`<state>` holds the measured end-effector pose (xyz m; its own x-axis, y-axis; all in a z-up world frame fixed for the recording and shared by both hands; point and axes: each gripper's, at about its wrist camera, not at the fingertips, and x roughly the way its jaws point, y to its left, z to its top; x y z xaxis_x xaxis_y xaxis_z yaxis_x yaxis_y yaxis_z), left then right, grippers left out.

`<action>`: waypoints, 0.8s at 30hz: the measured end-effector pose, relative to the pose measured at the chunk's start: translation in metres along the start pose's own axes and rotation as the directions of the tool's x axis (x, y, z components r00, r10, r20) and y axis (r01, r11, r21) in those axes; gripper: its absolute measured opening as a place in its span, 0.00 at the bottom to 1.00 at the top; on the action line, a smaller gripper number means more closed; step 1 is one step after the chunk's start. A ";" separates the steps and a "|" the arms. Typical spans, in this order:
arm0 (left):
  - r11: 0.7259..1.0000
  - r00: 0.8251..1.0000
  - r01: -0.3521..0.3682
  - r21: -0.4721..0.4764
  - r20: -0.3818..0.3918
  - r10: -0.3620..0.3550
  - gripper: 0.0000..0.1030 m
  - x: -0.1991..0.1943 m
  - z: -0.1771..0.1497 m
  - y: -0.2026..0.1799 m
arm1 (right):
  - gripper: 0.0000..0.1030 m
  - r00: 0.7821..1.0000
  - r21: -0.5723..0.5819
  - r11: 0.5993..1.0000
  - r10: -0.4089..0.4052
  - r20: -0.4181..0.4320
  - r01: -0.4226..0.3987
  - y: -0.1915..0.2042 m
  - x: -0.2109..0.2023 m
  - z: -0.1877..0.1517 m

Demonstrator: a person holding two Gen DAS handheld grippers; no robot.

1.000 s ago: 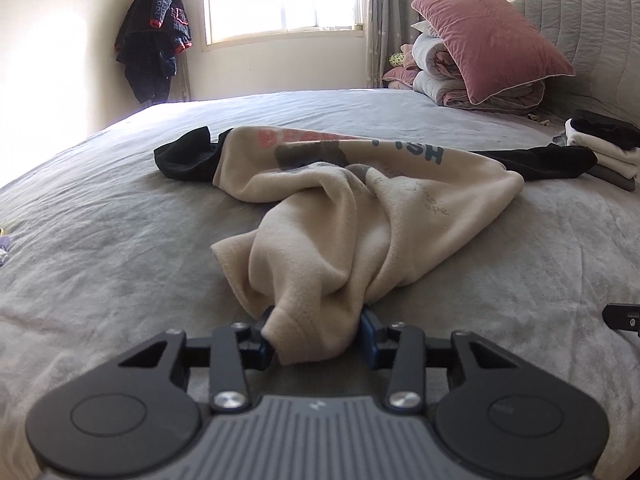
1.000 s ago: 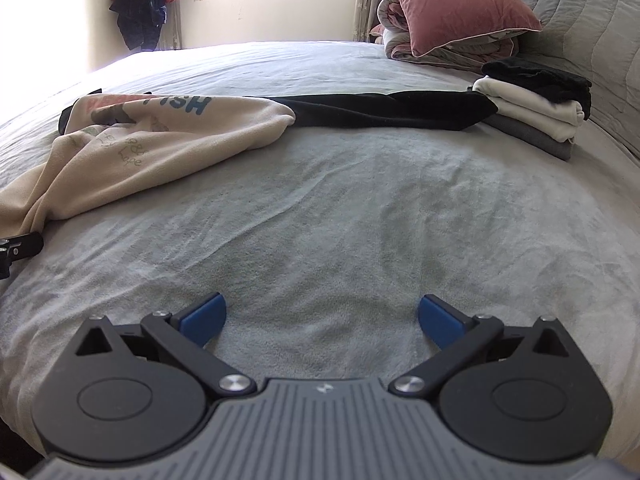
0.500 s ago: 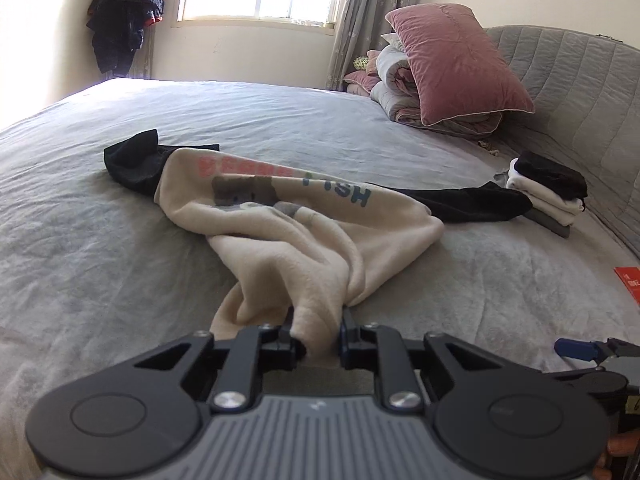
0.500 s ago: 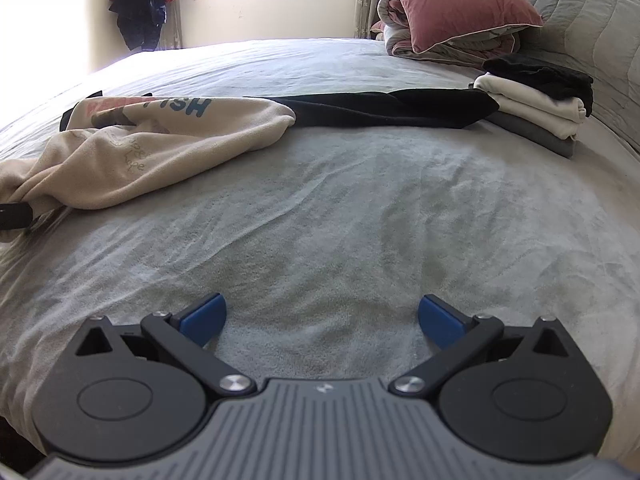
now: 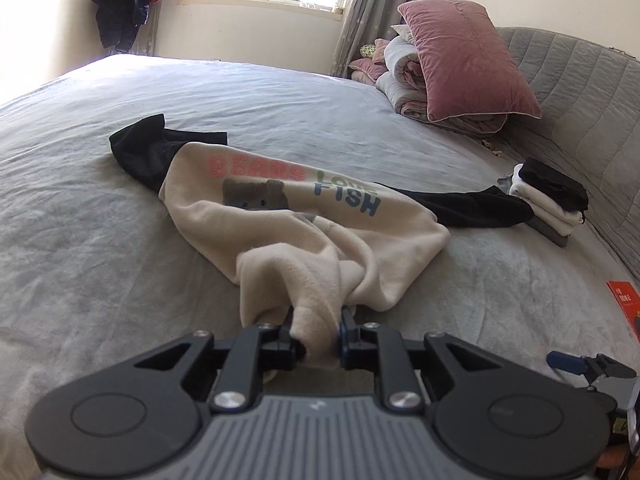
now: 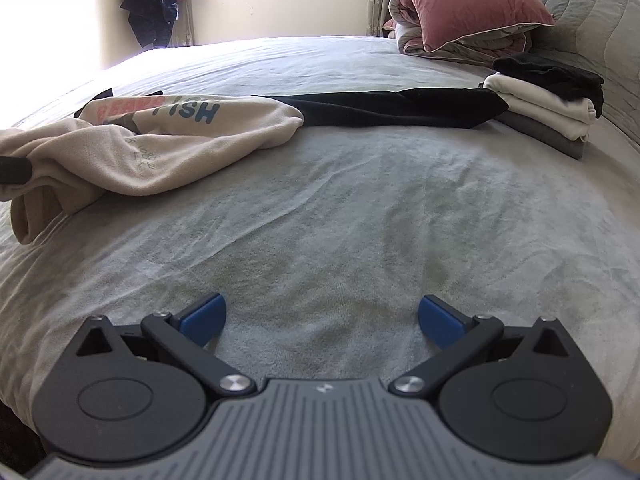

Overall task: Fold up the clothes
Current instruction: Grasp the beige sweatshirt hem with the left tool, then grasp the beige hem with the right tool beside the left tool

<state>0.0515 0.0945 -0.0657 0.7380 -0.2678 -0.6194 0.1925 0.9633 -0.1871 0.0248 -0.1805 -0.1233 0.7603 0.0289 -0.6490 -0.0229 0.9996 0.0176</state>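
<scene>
Bed [image 5: 100,200], grey cover, fills both views. Cream sweatshirt [image 5: 304,216] w/ bear print and "FISH" lettering lies mid-bed, long axis running far-left to near-right in left wrist view; near end bunched into a twisted tail pointing at camera. Black garment [image 5: 472,208] under it, ends sticking out far-left and right. Folded stack [image 5: 548,204] (black, white, grey) at right, touching black garment's tip. Pink pillow [image 5: 464,60] on rolled bedding, far right. Red card [image 5: 624,304] at right edge. Left gripper [image 5: 316,336]: jaws have just been closing, now pinched on sweatshirt's tail. Right gripper [image 6: 320,320]: jaws wide apart, nothing between, over bare cover, near side.
</scene>
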 end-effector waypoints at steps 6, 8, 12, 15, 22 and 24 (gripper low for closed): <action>0.999 0.999 0.022 0.033 -0.026 -0.021 0.36 -0.006 0.000 0.028 | 1.00 0.999 0.034 0.999 0.037 -0.016 -0.036 -0.005 -0.004 0.006; 0.999 0.999 0.027 0.031 -0.032 -0.026 0.40 -0.007 -0.001 0.035 | 1.00 0.998 0.063 0.997 0.053 -0.017 -0.052 -0.006 -0.005 0.009; 0.999 0.999 0.034 0.029 -0.038 -0.033 0.49 -0.010 -0.006 0.046 | 1.00 0.996 0.086 0.993 0.087 -0.020 -0.085 -0.003 -0.004 0.015; 0.998 0.998 0.047 0.037 -0.031 -0.045 0.49 -0.010 -0.009 0.050 | 1.00 0.994 0.061 0.992 0.108 -0.022 -0.106 0.007 -0.001 0.020; 0.973 0.973 0.229 0.043 -0.014 -0.228 0.14 -0.008 0.001 0.039 | 1.00 0.981 0.008 0.981 0.192 -0.028 -0.192 0.041 0.010 0.030; 0.957 0.958 0.287 0.030 0.005 -0.288 0.14 -0.008 0.014 0.032 | 1.00 0.975 0.010 0.975 0.222 -0.024 -0.222 0.048 0.012 0.032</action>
<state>0.0608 0.1278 -0.0567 0.6546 -0.5336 -0.5356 0.4158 0.8458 -0.3343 0.0535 -0.1320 -0.1057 0.7202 0.2504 -0.6470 -0.1850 0.9681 0.1687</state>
